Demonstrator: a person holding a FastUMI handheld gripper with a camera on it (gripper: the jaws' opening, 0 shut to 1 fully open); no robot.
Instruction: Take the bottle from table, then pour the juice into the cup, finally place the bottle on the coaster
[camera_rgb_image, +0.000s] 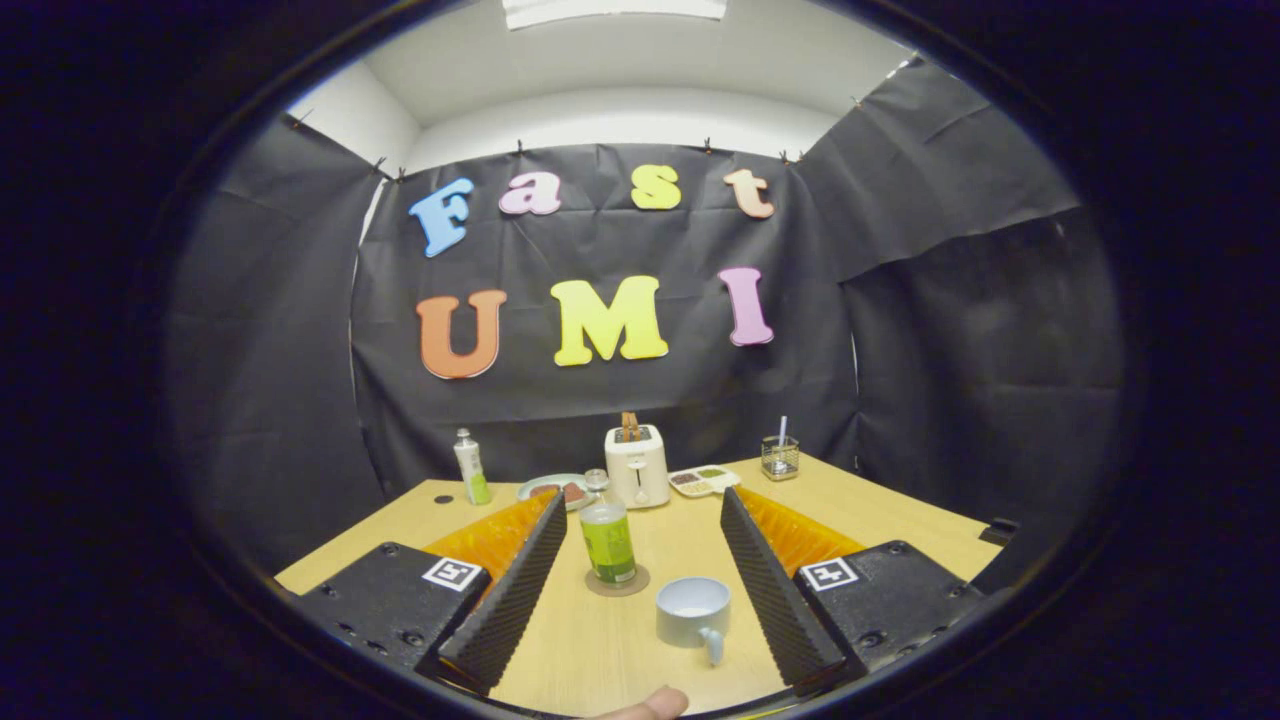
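Nearest to us, a fingertip (650, 703) shows at the worktop's (600, 640) near edge. Between our spread fingers (515, 590), which grip nothing, we see the grey cup (693, 612), handle toward us. Just beyond it the green-labelled bottle (608, 541) stands upright on the round coaster (617, 580). Toward the far edge we note a white toaster (637, 465), a plate (556, 489), a compartment tray (703, 481) and a wire holder (779, 457). A tube (470, 467) stands near the far left corner.

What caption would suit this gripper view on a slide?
Open gripper fingers flank a green bottle standing on its coaster, grey cup beside it.
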